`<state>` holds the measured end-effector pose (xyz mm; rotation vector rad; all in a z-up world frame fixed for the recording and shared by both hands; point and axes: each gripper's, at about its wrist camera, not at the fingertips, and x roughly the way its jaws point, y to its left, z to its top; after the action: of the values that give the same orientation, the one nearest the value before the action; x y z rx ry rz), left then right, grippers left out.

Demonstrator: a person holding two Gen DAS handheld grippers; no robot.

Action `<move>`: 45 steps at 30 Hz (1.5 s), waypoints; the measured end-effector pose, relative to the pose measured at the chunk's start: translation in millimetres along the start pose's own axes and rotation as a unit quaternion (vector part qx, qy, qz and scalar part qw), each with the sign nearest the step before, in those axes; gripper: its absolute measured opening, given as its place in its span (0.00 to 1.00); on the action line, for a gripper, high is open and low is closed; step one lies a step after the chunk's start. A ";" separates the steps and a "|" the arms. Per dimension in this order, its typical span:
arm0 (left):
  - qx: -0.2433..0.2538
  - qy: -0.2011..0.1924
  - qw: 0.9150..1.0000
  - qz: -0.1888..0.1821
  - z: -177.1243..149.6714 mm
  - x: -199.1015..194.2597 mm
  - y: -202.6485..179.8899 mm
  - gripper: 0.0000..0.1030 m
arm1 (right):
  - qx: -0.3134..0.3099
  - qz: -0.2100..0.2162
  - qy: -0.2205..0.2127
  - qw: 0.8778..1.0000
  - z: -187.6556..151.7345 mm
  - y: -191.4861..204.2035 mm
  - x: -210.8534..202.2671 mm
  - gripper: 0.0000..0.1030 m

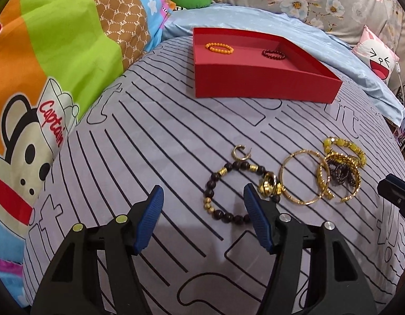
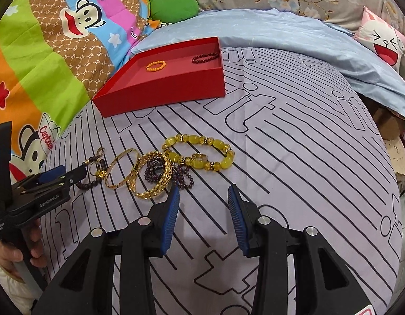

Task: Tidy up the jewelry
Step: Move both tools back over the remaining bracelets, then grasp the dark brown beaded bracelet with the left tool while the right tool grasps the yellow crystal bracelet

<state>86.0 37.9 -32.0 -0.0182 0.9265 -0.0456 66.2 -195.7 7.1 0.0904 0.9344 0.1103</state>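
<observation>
The left gripper (image 1: 202, 218) was held spread and empty above the striped bedsheet (image 1: 150, 141), its right finger just over the dark bead bracelet (image 1: 228, 191). The right gripper (image 2: 203, 215) was likewise parted, holding nothing, near the gold bangles (image 2: 139, 173). A yellow bead bracelet (image 2: 199, 155) lay just beyond them. In the red tray (image 1: 268, 84), 2 bracelets were seen well apart: an orange one (image 1: 219, 48) and a dark red one (image 1: 273, 53).
</observation>
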 end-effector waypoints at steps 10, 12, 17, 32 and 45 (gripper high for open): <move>0.007 -0.008 1.000 -0.011 0.5 4.6 -3.3 0.26 | -0.003 -0.007 0.000 1.000 3.0 2.2 6.6 0.37; 0.007 -0.007 1.000 -0.022 2.5 5.6 -5.1 0.14 | -0.002 -0.009 0.000 1.000 4.7 1.0 9.7 0.37; 0.004 -0.008 0.999 -0.042 5.4 6.6 -8.4 0.08 | -0.001 -0.014 -0.001 1.000 13.7 -1.6 18.1 0.37; -0.001 -0.010 0.999 -0.047 5.1 8.7 -9.0 0.08 | 0.008 -0.028 0.005 1.000 42.5 -16.0 59.8 0.31; -0.008 -0.007 0.998 -0.056 6.1 9.3 -6.6 0.08 | -0.001 -0.017 0.000 1.000 41.5 -6.2 58.1 0.08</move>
<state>96.3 30.9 -35.5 -0.0842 0.9117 -0.1412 134.2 -195.3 -15.4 0.0728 0.9356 0.0806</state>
